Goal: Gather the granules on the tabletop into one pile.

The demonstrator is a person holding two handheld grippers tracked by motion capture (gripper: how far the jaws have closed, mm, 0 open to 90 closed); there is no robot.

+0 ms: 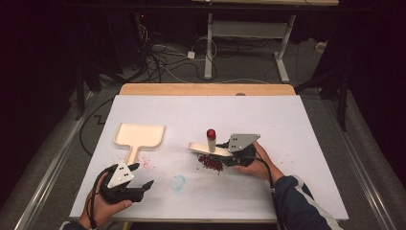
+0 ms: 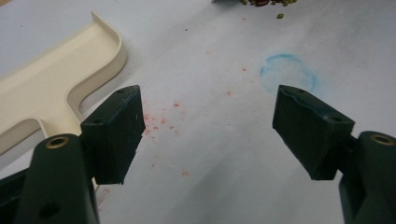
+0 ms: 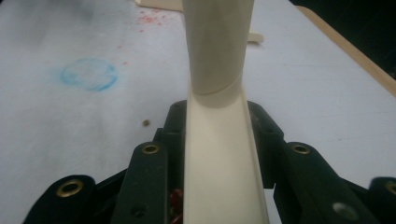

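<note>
Sweeping is barely begun: the scraper [image 1: 207, 149] is clamped in the right gripper [image 1: 238, 154] beside the beans [image 1: 210, 163]; the left gripper [image 1: 136, 183], jaws apart, is held near the empty dustpan [image 1: 139, 136].

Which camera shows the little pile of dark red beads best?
The high view: the bead pile lies whole beside the right tongs. The left gripper view catches a few beads at its top edge; the right gripper view, a red glimpse between its jaws.

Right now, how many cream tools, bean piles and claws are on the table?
Cream tools: 2, the dustpan and the scoop
Bean piles: 1, the dark red beans
Claws: 2, the left claw, the right claw
Total: 5
</note>
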